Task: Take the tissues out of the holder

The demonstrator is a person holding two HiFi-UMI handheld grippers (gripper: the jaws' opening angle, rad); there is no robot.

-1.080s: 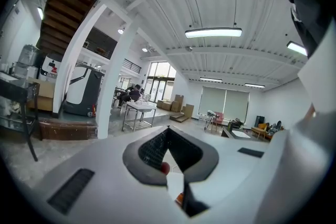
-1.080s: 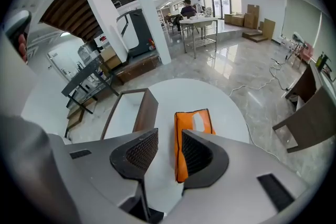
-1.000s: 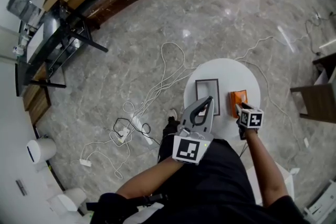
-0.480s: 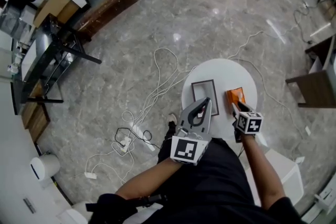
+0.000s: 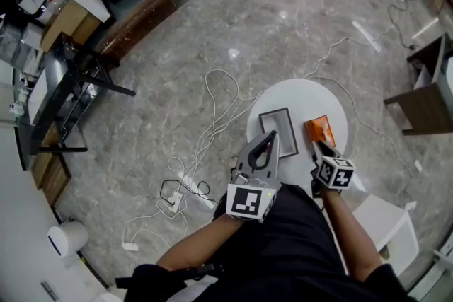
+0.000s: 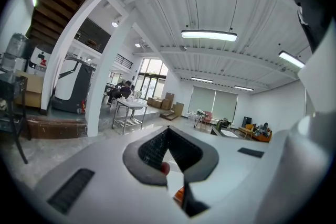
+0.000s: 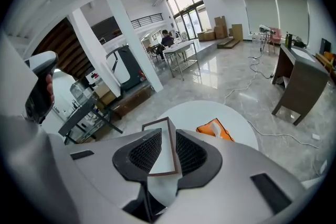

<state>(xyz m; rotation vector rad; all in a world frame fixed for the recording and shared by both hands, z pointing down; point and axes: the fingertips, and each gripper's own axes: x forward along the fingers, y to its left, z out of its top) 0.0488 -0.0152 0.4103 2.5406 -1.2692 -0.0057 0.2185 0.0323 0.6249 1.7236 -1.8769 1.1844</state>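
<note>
On the round white table (image 5: 304,99) lies a shallow rectangular holder (image 5: 277,132) with a dark frame and a white inside. An orange tissue pack (image 5: 320,131) lies to its right. My left gripper (image 5: 271,136) hangs over the near edge by the holder, shut with nothing in it; its tips (image 6: 167,130) meet. My right gripper (image 5: 316,146) hovers just short of the orange pack. Its jaws (image 7: 169,136) have just been closing, stand a little apart and hold nothing. The holder (image 7: 156,125) shows through their gap, with the pack (image 7: 215,130) to the right.
White cables (image 5: 212,109) and a power strip (image 5: 180,179) trail over the marble floor left of the table. A dark wooden cabinet (image 5: 425,99) stands at the right. A white box (image 5: 386,223) sits by my right side, and a black-framed table (image 5: 67,99) stands far left.
My right gripper has drawn back from the orange pack toward the table's near edge and risen. The left gripper has kept its place by the holder.
</note>
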